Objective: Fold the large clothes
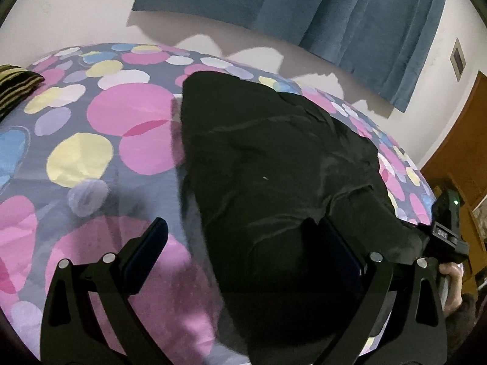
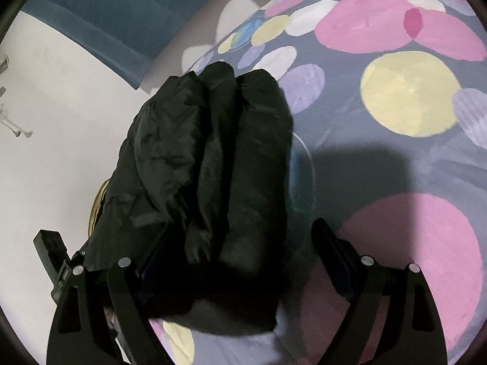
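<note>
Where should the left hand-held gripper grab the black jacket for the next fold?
Probably the near left edge of the black jacket, coming in low from the bedspread side. That edge lies exposed; the left hand-held gripper is open beside it.

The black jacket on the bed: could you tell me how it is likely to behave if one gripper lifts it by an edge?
The black jacket would probably sag and unfold, since it lies in soft, puffy rolls on the bedspread. Its shiny, creased fabric looks slippery, so a shallow pinch may slide off. It seems light for its bulk, though that is a guess.
</note>
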`<state>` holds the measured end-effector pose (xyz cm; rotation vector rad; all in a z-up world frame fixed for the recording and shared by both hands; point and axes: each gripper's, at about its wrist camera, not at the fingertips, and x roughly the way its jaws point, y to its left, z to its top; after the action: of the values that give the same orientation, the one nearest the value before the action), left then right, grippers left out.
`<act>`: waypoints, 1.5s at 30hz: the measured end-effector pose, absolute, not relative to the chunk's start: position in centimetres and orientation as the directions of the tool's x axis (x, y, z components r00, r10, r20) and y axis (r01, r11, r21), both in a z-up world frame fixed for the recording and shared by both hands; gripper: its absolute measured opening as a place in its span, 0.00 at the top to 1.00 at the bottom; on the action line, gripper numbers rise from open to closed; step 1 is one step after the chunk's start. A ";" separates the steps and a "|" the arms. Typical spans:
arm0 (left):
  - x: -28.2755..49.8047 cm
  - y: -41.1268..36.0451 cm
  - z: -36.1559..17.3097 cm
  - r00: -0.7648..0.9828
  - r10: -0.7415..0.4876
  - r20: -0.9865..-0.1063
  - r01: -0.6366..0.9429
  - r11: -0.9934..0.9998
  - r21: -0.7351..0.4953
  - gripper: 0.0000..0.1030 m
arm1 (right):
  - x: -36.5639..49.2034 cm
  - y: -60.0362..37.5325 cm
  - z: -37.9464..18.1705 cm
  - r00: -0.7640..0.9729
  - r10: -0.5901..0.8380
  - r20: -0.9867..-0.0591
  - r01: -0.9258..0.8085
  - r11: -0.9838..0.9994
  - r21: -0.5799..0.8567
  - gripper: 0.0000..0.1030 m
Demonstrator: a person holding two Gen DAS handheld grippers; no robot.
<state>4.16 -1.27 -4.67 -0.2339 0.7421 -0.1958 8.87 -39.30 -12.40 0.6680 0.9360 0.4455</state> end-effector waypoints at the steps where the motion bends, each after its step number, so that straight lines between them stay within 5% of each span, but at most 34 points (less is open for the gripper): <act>1: 4.0 -1.0 -4.7 0.723 -0.250 -0.644 0.084 0.957 -0.278 0.04 | 8.6 -39.5 -12.4 0.530 0.613 -0.586 -0.065 0.718 0.693 0.15; 27: -4.3 -1.8 -0.9 0.800 0.023 -0.600 -0.083 0.994 -0.072 0.04 | 0.8 -38.3 -5.5 0.707 0.199 -0.678 0.012 0.956 0.293 0.15; 45: -6.9 -3.8 0.5 0.826 0.084 -0.557 -0.112 0.994 -0.017 0.03 | -1.6 -33.5 -3.1 0.765 0.179 -0.619 -0.073 0.979 0.193 0.15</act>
<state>-6.94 -3.83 0.55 -0.0498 0.5897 0.1039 -1.56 -33.53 -3.13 0.1608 0.6869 0.1379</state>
